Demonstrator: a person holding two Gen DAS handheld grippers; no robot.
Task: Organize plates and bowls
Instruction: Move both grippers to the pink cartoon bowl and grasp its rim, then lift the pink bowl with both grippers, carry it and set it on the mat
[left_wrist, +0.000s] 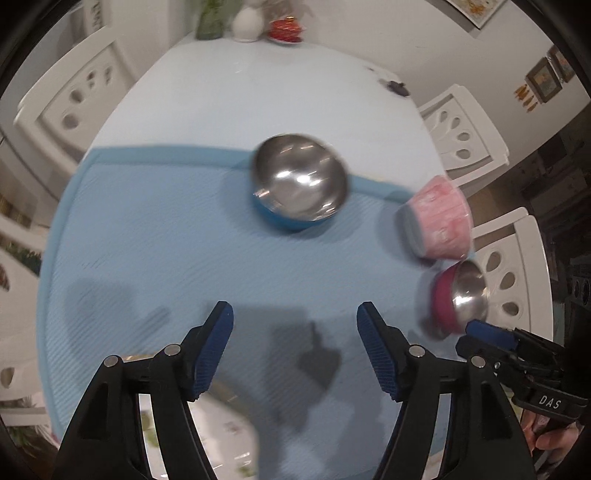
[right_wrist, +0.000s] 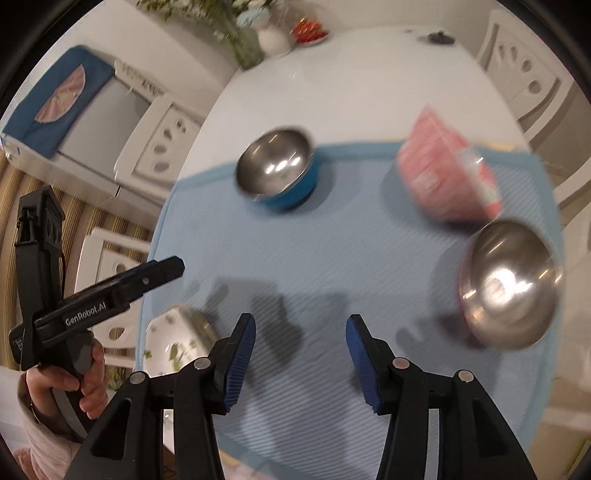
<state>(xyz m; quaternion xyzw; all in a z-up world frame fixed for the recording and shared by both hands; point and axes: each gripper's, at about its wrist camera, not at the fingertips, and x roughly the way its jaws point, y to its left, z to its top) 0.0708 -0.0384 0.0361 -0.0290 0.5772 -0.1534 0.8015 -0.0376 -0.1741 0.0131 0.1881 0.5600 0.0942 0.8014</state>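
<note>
A blue mat (left_wrist: 147, 236) covers the near part of the white table. On it stand a steel bowl with a blue outside (left_wrist: 299, 181) (right_wrist: 277, 170), a pink bowl (left_wrist: 439, 218) (right_wrist: 447, 173) turned upside down, and a steel bowl with a magenta outside (left_wrist: 461, 295) (right_wrist: 509, 284). A white floral plate (left_wrist: 221, 435) (right_wrist: 177, 343) lies at the mat's near left edge. My left gripper (left_wrist: 295, 314) (right_wrist: 177, 267) hovers open over bare mat, above the plate's edge. My right gripper (right_wrist: 301, 321) (left_wrist: 476, 328) is open too, with nothing between its fingers, left of the magenta bowl.
White chairs (left_wrist: 465, 133) (right_wrist: 162, 144) ring the table. At the far end stand a green vase (left_wrist: 210, 18), a white jar (left_wrist: 247, 22) and a red item on a dish (left_wrist: 286, 29). A small dark object (left_wrist: 508, 88) lies at the far right edge.
</note>
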